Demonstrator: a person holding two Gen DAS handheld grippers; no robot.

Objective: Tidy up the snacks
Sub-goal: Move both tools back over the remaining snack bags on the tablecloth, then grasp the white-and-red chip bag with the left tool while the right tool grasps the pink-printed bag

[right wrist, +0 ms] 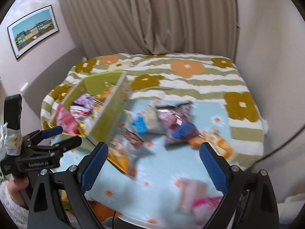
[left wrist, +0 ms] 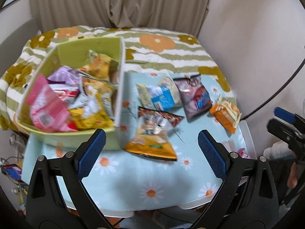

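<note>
Blue ribbed pads lined both claws, and each stood wide with nothing between its fingers. The left gripper (left wrist: pixel 151 152) hung above the near part of a pale blue daisy cloth (left wrist: pixel 133 187), its left pad (left wrist: pixel 91 152) just in front of the green box (left wrist: pixel 80 139) and the yellow pack (left wrist: pixel 152 145) lying between the fingers further out. The box sat at the cloth's left edge, heaped with packs: a pink one (left wrist: pixel 47 108) at the near left, a purple one (left wrist: pixel 63 76) behind it, yellow ones (left wrist: pixel 99 103) toward its white right wall. Loose on the cloth to the right of the box lay a blue-and-yellow pack (left wrist: pixel 162 97), a dark pack (left wrist: pixel 194 97) overlapping its right side, and an orange pack (left wrist: pixel 225 114) near the far right edge. The right gripper (right wrist: pixel 153 164) hovered over the same cloth, blurred, with a pink pack (right wrist: pixel 198 200) near its right finger. Beyond the cloth spread a green-striped flowered quilt (left wrist: pixel 171 57), then beige curtains (left wrist: pixel 122 2). A framed picture (right wrist: pixel 32 30) hung on the left wall.
</note>
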